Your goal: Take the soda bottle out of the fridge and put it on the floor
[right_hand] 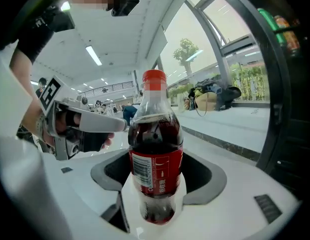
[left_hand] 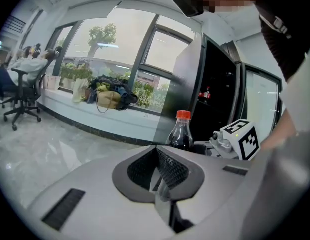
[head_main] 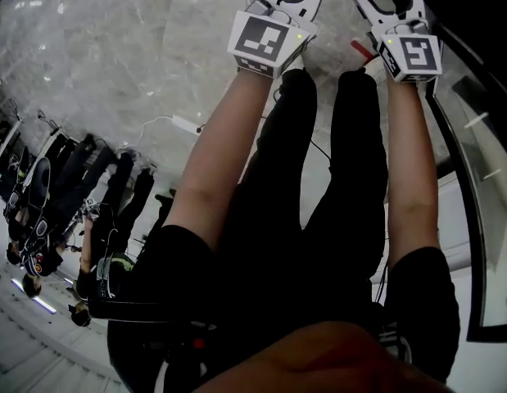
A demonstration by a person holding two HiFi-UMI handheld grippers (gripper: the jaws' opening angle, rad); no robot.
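Right gripper [right_hand: 155, 204] clamps soda bottle [right_hand: 156, 149], fridge [right_hand: 282, 94] edge seemingly just beside.

Both bare arms reach forward side by side, the left arm [head_main: 212, 170] and right arm [head_main: 413, 178] nearly straight. The left gripper [left_hand: 159, 186] has its jaws closed together with nothing between them. The right gripper [right_hand: 155, 209] has its jaws clamped on a bottle [right_hand: 156, 149], held upright. The left gripper lies just to its left.
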